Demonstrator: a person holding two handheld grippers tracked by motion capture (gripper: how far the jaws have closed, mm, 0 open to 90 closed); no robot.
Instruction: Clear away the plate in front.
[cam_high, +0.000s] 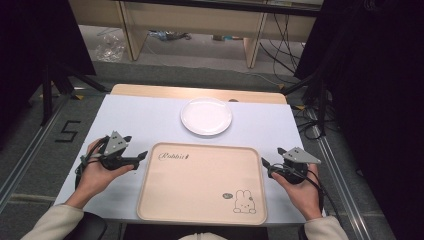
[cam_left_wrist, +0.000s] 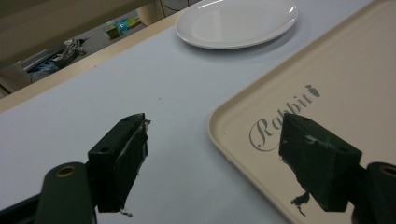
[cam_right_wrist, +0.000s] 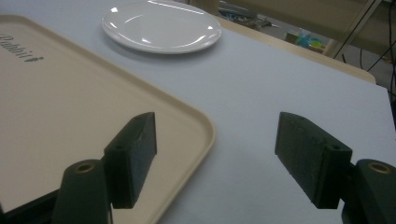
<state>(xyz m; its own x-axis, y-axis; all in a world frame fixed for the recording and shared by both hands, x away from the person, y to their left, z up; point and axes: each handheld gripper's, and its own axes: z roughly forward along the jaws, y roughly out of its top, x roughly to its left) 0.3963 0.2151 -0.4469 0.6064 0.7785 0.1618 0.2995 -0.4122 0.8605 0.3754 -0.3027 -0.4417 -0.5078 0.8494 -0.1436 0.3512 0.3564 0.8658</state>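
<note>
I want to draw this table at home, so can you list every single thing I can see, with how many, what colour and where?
tray: one, beige with a rabbit drawing and the word Rabbit, near edge of the table, between the two grippers.
plate: one, white, bare, beyond the tray toward the far edge.
table: one, pale blue-grey top with a wooden far edge, middle of the scene.
mark shaped like a 5: one, black, on the floor left of the table.
cables: several, black, on the floor at the far right.
left gripper: one, black, jaws open, at the tray's left rim.
right gripper: one, black, jaws open, at the tray's right rim.
hands: two, cream sleeves, holding the grippers.
</note>
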